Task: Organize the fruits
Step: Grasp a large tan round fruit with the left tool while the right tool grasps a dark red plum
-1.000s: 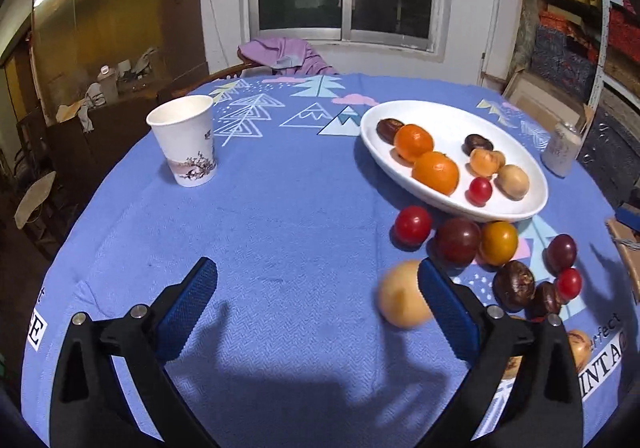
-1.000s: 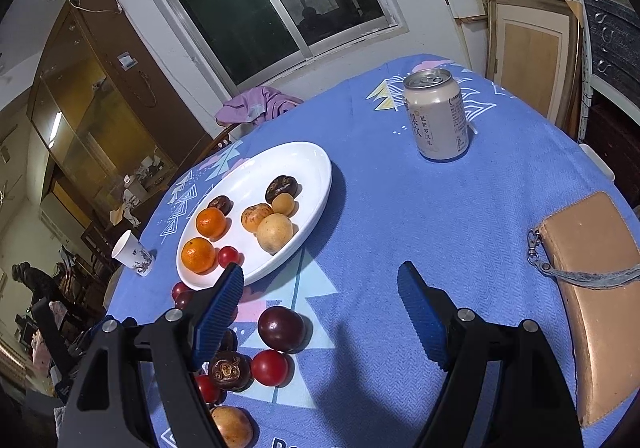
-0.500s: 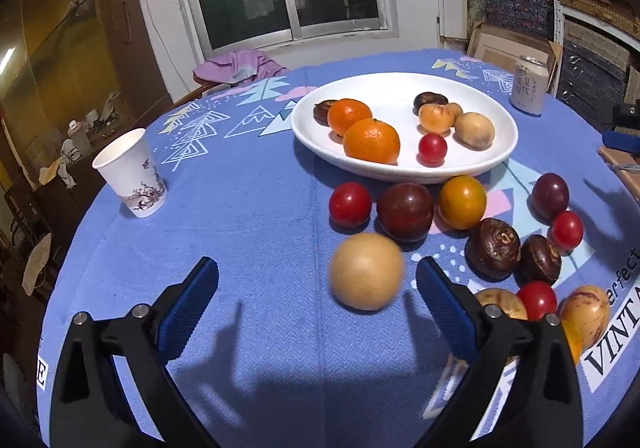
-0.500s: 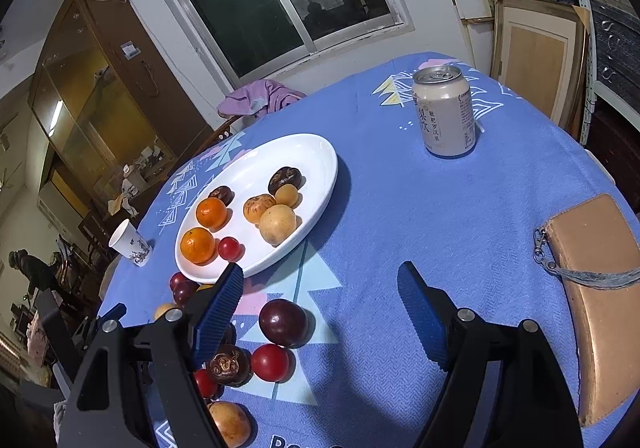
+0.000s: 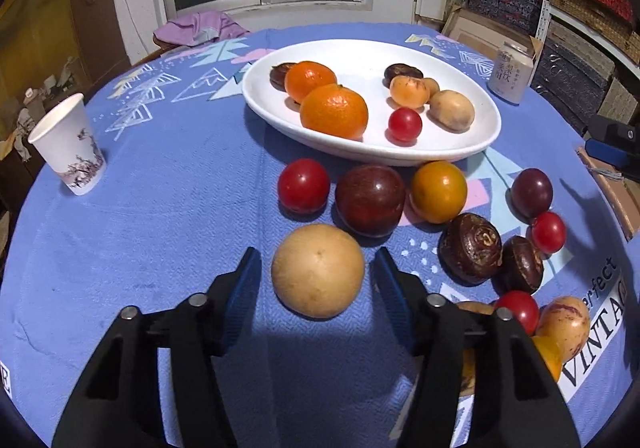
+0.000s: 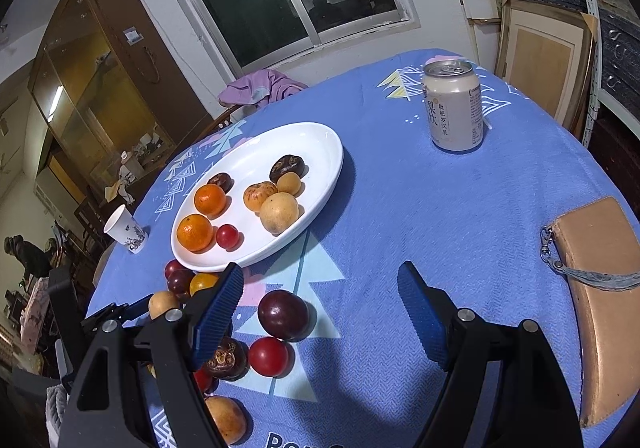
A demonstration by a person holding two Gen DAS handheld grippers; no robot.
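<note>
A round tan fruit (image 5: 318, 270) lies on the blue cloth between the fingers of my left gripper (image 5: 316, 276), which is open with small gaps on both sides. Beyond it lie a red tomato (image 5: 303, 185), a dark plum (image 5: 370, 200) and an orange tomato (image 5: 438, 191). A white oval plate (image 5: 472, 146) holds two oranges (image 5: 334, 110) and several small fruits. My right gripper (image 6: 320, 312) is open and empty above the cloth, right of a dark plum (image 6: 283, 314) and a red tomato (image 6: 268, 356). The plate (image 6: 320, 152) shows there too.
A paper cup (image 5: 68, 146) stands at the left. A drink can (image 6: 454, 106) stands at the far right of the table. A tan pouch (image 6: 600, 288) lies at the right edge. More dark and red fruits (image 5: 470, 248) cluster at the right front.
My left gripper has moved forward and narrowed around the tan fruit, which now sits between its fingers. My right gripper has barely moved.
</note>
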